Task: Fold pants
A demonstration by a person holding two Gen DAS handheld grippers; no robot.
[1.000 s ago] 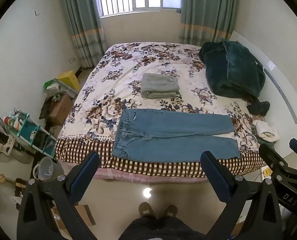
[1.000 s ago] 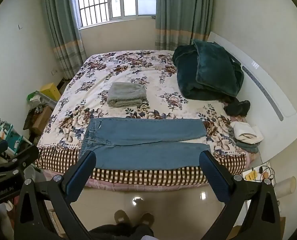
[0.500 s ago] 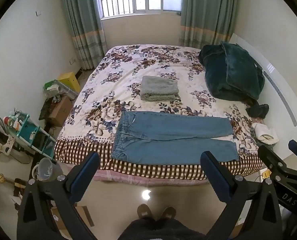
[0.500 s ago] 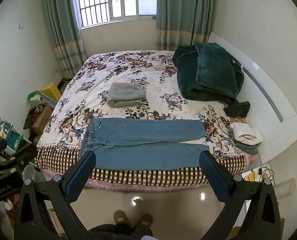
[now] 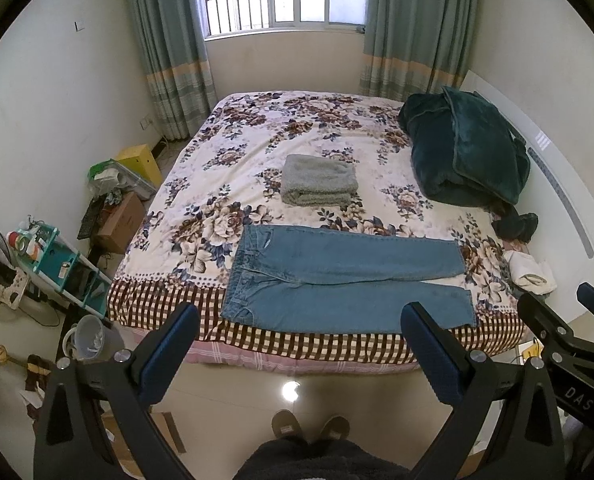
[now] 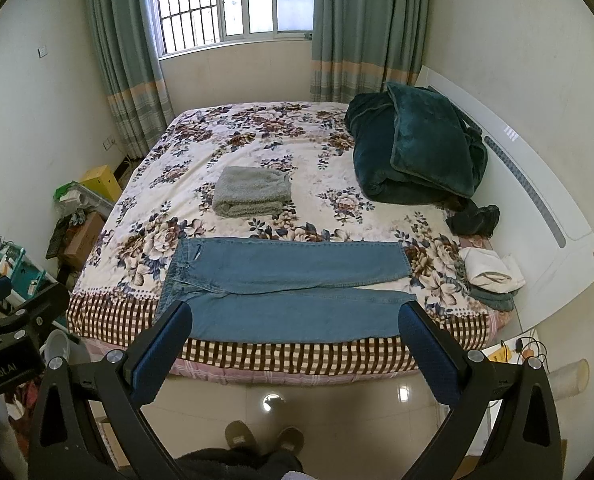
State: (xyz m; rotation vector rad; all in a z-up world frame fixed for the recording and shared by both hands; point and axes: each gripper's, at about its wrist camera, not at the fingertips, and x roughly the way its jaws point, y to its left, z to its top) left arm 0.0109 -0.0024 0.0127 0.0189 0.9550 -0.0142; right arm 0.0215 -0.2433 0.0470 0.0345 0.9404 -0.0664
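Left wrist view: a pair of blue denim pants (image 5: pixel 345 280) lies flat and unfolded along the near edge of a bed with a floral and brown-checked cover (image 5: pixel 297 128), waistband to the left, legs stretching right. The left gripper (image 5: pixel 301 348), black-framed with blue pads, hangs over the tiled floor short of the bed, its jaws spread wide and empty. Beyond the pants, mid-bed, sits a folded grey towel (image 5: pixel 319 180); a dark green plush blanket (image 5: pixel 465 152) is heaped at the bed's far right. A person's brown slippers (image 5: pixel 309 428) stand on the floor before the bed.

Right wrist view: the right gripper (image 6: pixel 297 350) is likewise spread wide, holding nothing, short of the bed (image 6: pixel 257 128). The pants (image 6: pixel 285 292) lie on the near edge, the towel (image 6: pixel 253 192) beyond them, the blanket (image 6: pixel 417 152) at far right.
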